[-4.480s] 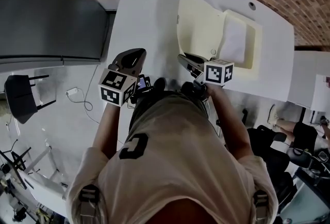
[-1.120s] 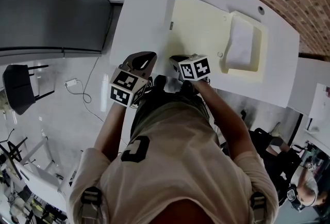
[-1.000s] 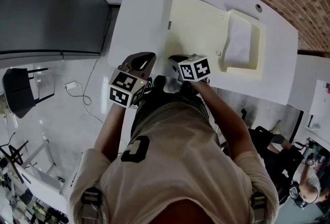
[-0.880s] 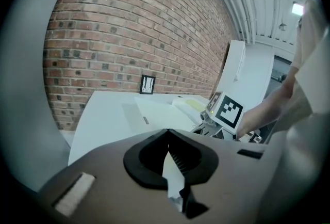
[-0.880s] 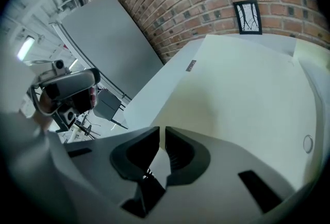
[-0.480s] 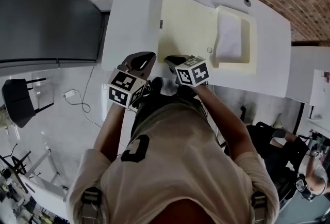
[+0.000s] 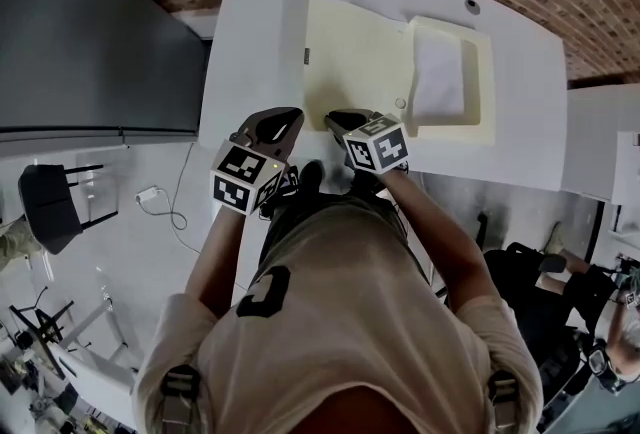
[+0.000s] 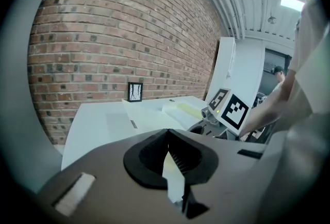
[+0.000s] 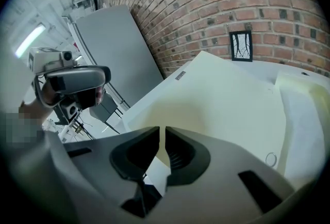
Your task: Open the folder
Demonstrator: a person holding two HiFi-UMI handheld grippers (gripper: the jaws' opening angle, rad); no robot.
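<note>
The smooth, flat cream folder (image 7: 355, 52) lay on the white tabletop (image 7: 255, 22); the left tool (image 7: 283, 117) was closed and empty, the right tool (image 7: 338, 119) barely parted and empty.

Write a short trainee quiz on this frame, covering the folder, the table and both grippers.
1. True or false: the folder lies closed on the table.
2. Which gripper is closer to the folder's near edge? A) left gripper B) right gripper
3. What lies in the folder's right half?

Key: 1 false, it lies open and flat. 2 B. 3 white paper.
</note>
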